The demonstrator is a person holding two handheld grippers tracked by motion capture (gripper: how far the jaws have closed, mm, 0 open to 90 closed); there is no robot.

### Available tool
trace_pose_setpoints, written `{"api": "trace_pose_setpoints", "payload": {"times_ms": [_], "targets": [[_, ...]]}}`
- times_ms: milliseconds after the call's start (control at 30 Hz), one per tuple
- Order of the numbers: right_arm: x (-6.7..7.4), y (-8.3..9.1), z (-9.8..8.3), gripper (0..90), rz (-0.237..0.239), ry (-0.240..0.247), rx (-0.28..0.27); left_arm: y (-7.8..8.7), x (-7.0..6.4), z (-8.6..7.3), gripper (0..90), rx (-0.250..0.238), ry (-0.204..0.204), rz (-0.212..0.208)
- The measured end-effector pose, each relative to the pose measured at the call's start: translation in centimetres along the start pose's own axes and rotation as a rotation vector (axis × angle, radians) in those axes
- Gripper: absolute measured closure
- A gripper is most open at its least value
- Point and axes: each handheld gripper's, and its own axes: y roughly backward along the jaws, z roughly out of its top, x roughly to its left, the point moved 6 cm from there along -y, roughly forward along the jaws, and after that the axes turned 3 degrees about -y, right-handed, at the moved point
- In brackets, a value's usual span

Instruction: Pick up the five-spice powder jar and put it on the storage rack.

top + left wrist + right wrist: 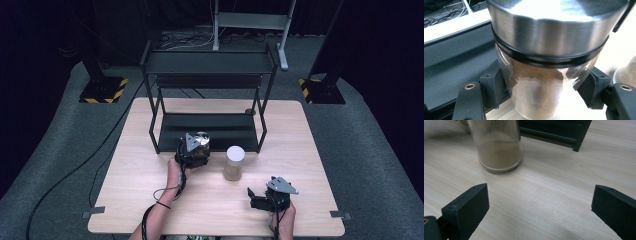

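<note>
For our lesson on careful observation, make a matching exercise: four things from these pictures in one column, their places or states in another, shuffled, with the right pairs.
1 steel-lidded jar
2 white-lidded jar
3 right gripper
4 black rack

A stands at the table's far side
B open, above bare wood
C clamped between the left gripper's fingers
D stands free on the table, between the hands

Pairs: 1-C, 2-D, 3-B, 4-A

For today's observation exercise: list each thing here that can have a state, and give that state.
Left gripper: shut on the steel-lidded jar.
Steel-lidded jar: lid on, upright, brown powder inside.
Right gripper: open, nothing between the jaws.
White-lidded jar: lid on, upright on the table, partly filled.
Shelf rack: upper shelf bare.
</note>
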Motion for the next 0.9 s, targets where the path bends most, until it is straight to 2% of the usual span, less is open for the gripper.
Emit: {"api": "trace_pose_setpoints", "payload": {"times_ms": [900], "targets": [[0.07,-0.01,0.01,0.1,-0.006,0.002,0.001,-0.99,0.74,0.61,31.2,-0.004,0.013,0.005]]}}
